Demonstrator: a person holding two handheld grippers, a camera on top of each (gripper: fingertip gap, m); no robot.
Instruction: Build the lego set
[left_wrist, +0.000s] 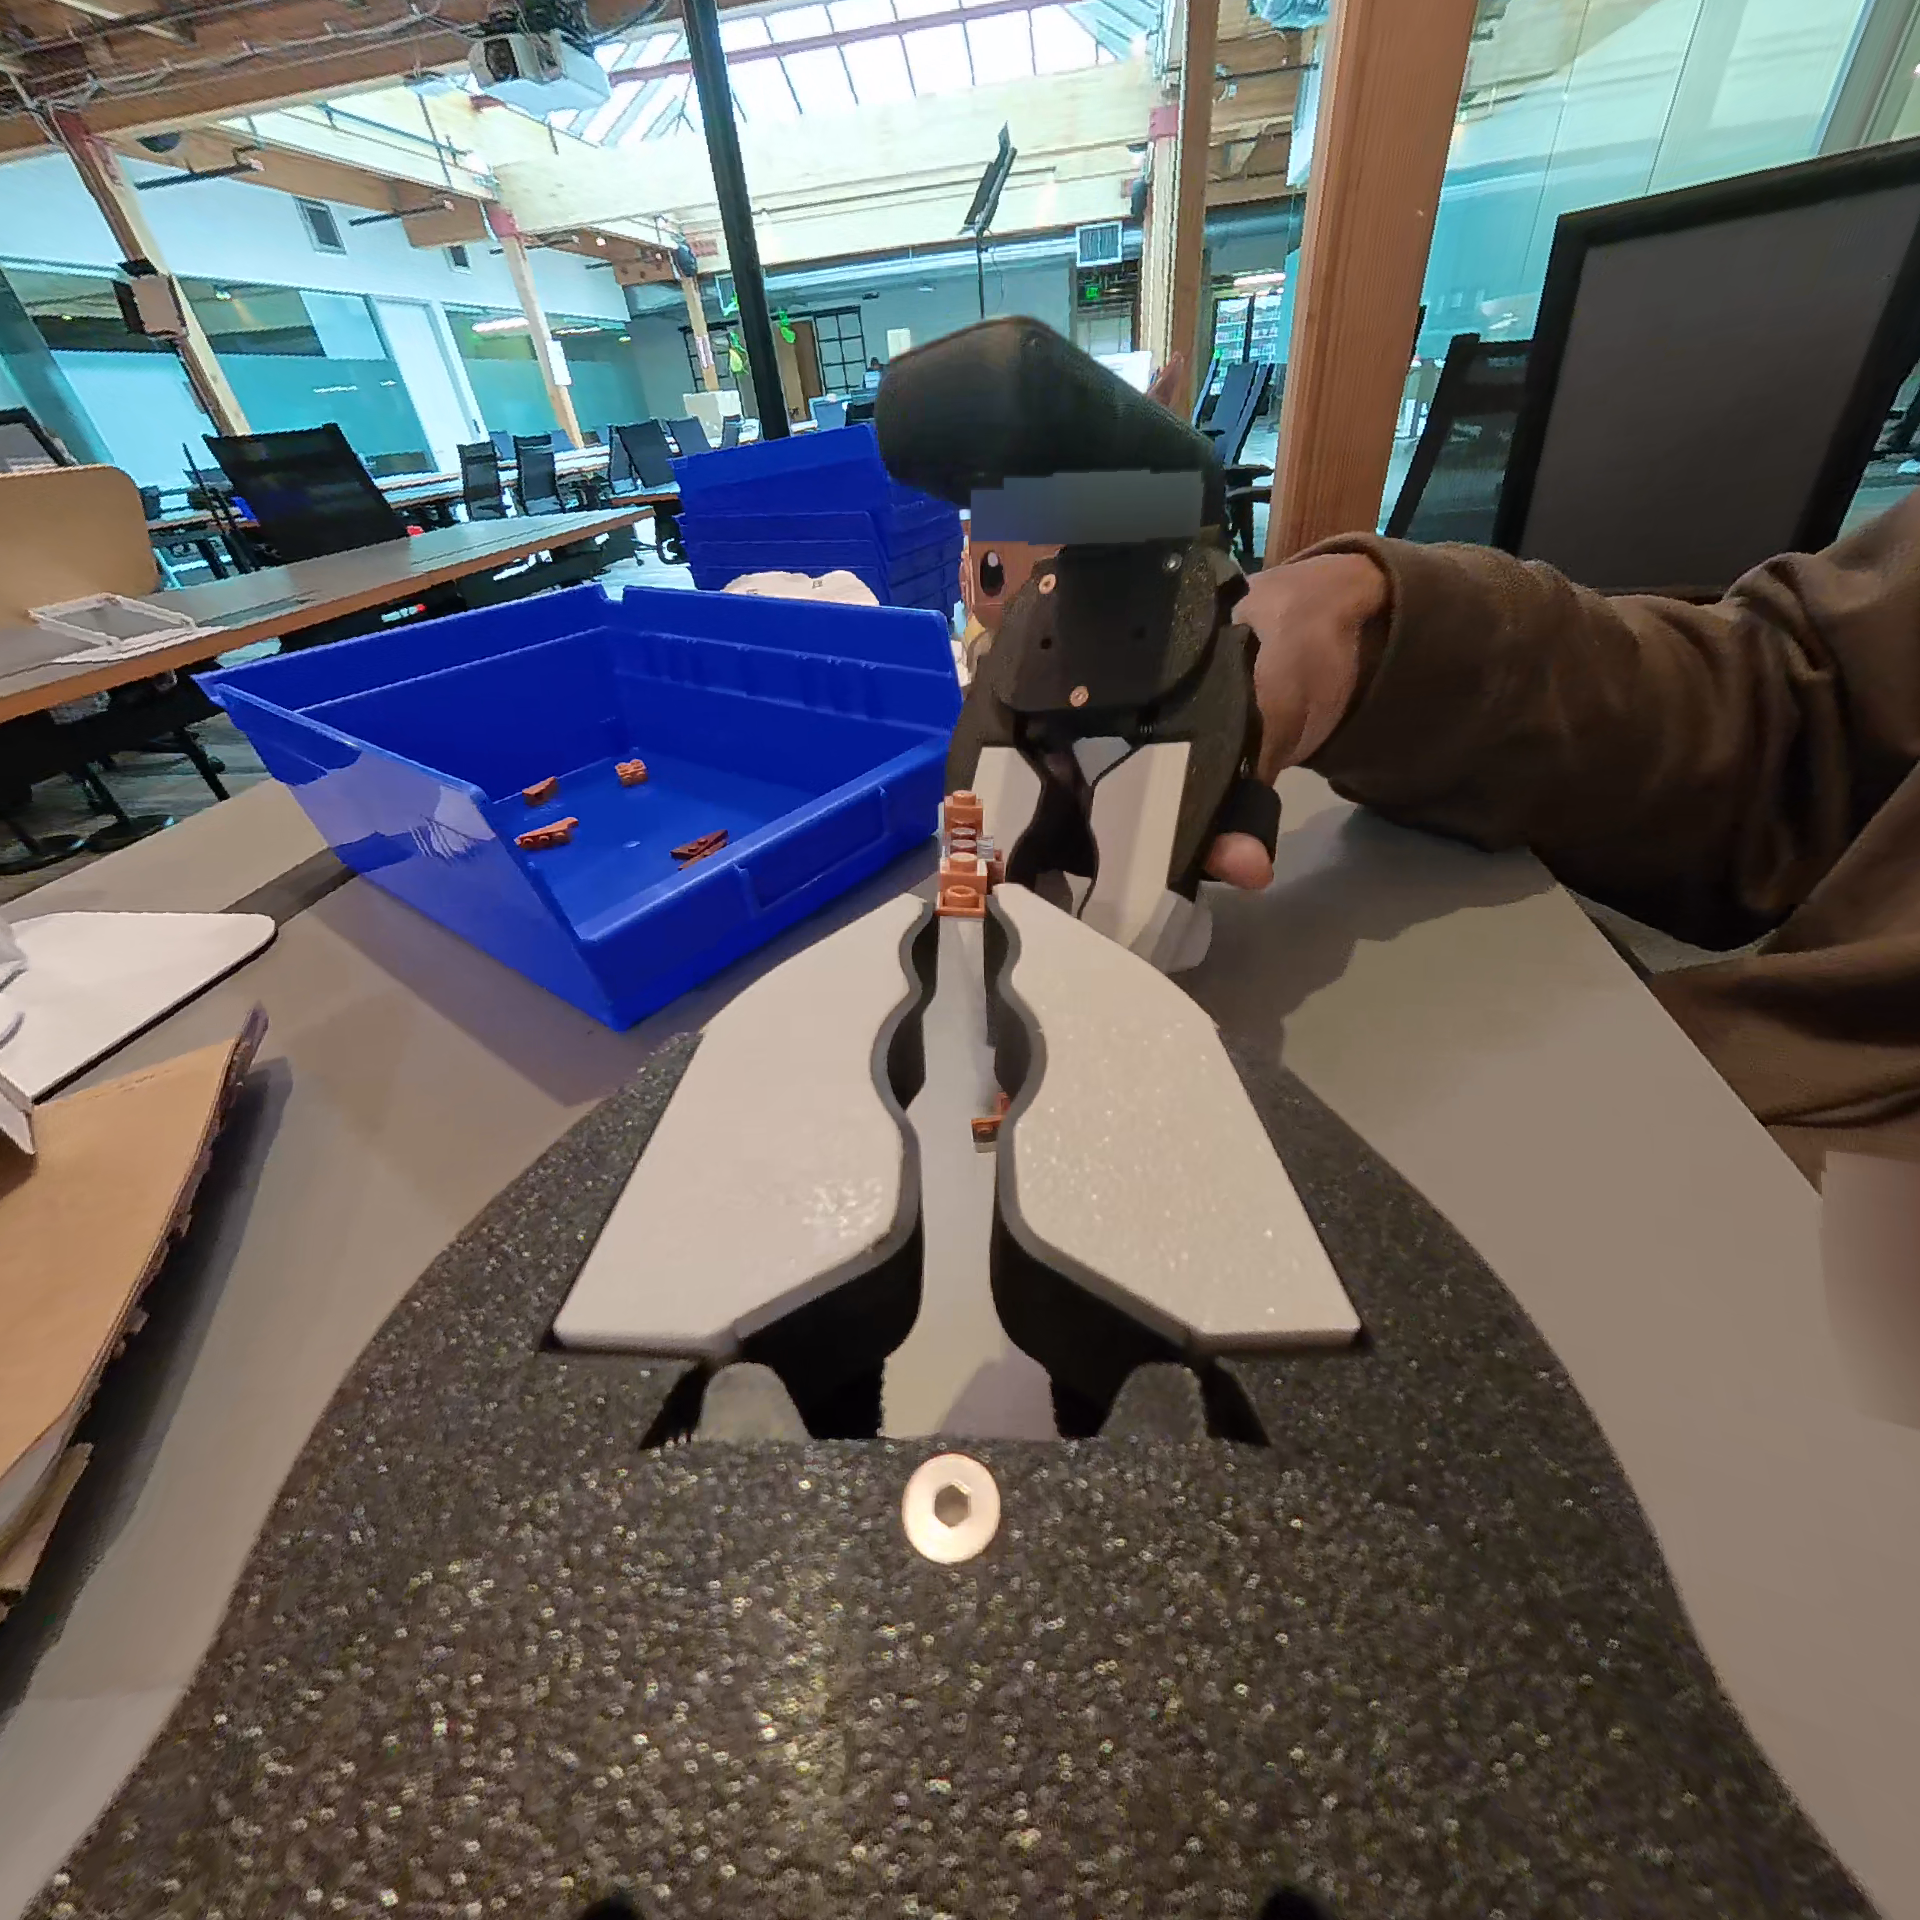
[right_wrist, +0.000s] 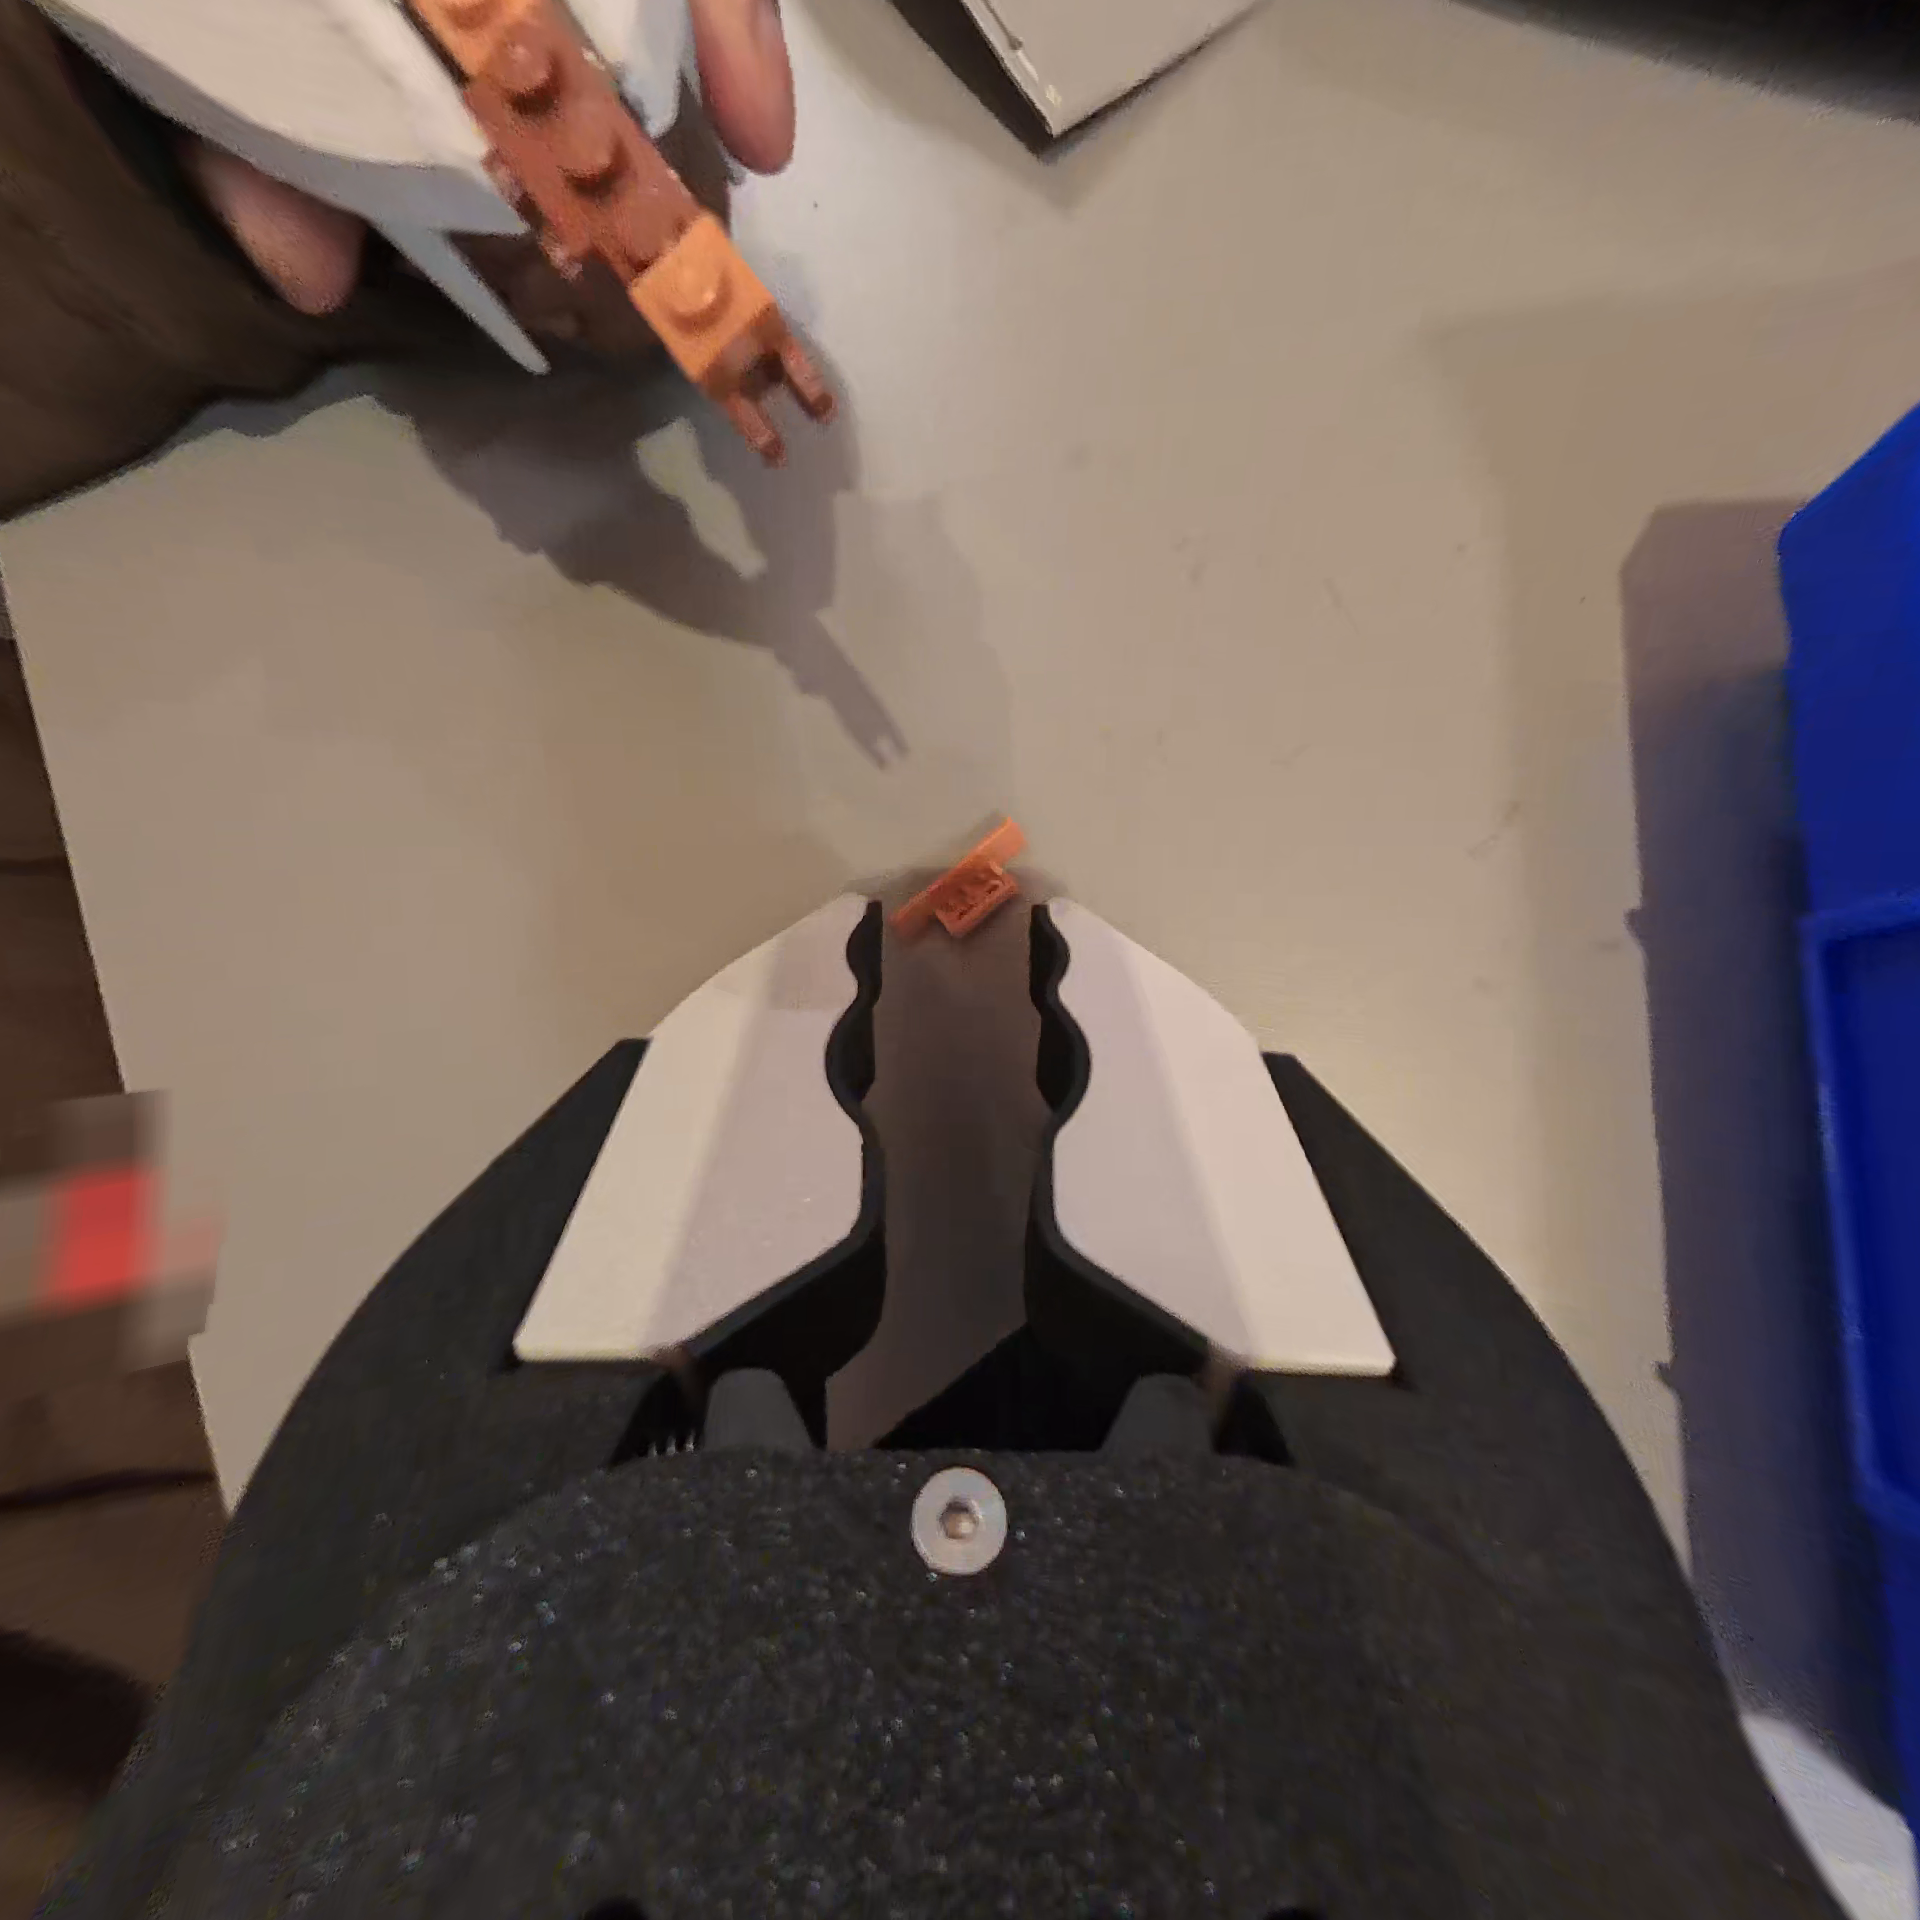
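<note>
My right gripper (right_wrist: 951, 914) has its jaws apart, nothing pinched; a small orange plate piece (right_wrist: 961, 881) lies loose on the grey table (right_wrist: 1299, 623) just past the tips. My left gripper (left_wrist: 961, 904) is clamped on a brown brick assembly (left_wrist: 964, 857), which sticks out beyond the fingertips. Further back-left sits the blue bin (left_wrist: 623, 831) with a few brown pieces (left_wrist: 548, 832) inside.

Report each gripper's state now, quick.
Left gripper: shut on a stack of small brown plastic building bricks.
Right gripper: open, holding nothing; a small orange plastic brick piece lies just beyond its fingertips on the grey table.
</note>
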